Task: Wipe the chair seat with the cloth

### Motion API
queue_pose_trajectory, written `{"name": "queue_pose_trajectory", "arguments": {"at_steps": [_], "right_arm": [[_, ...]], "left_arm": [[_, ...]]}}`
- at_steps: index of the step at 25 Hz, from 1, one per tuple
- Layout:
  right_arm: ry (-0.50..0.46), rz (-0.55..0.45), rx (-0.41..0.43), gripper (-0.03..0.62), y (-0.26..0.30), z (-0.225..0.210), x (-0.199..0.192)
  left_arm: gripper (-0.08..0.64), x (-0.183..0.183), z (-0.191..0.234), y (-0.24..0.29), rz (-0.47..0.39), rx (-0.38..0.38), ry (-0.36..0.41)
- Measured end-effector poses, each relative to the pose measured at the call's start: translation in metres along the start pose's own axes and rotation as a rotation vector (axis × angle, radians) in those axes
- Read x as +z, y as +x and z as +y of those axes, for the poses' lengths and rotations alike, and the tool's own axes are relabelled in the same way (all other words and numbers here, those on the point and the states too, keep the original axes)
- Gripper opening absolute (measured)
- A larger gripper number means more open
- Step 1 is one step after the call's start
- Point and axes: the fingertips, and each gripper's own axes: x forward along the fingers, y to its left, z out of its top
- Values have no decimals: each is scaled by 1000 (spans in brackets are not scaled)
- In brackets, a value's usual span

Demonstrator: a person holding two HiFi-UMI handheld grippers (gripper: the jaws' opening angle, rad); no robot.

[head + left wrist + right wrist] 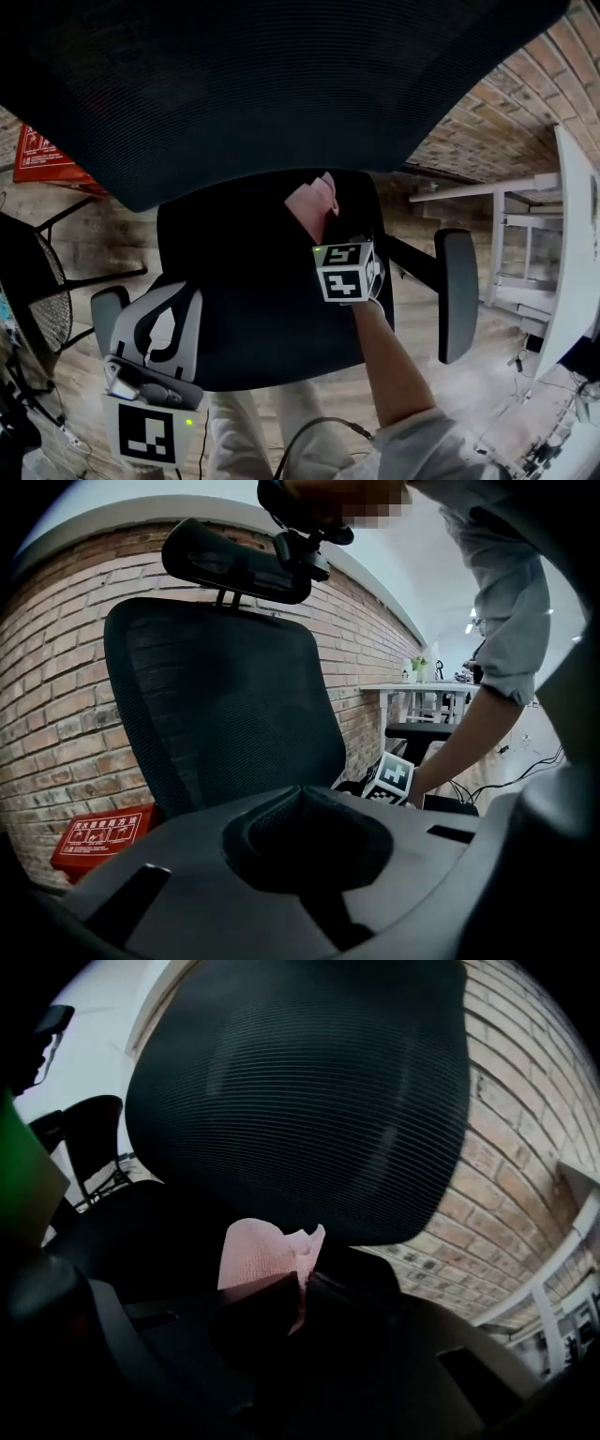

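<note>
The right gripper (pixel 305 1283), at the centre of the head view, had its fingers clamped on a pink cloth (pixel 310 199) with a fine woven texture. The cloth's crumpled corner stood up at the rear of the dark, rounded chair seat (pixel 244 300), just below the ribbed black mesh backrest (pixel 281 84). At the lower left, the left gripper (pixel 302 794) kept its grey fingers together with nothing between them, beside the grey padded armrest (pixel 105 309).

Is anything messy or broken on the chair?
No, nothing stands out. The right claw pinches the pink cloth near the back of the black seat. The chair stands upright and looks whole, with no spills showing.
</note>
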Motion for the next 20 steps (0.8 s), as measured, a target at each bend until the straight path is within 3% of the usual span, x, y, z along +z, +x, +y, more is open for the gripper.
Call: {"name": "queue_pose_trajectory", "arguments": {"at_steps": [10,20], "right_arm": [[28,59,-119,50,-21,-66,-29],[132,50,-61,49,-23,-56,-36]], "left_arm": [[18,8,-14,7,2,-30,31],[18,11,-9,-3,3,-14,61]]}}
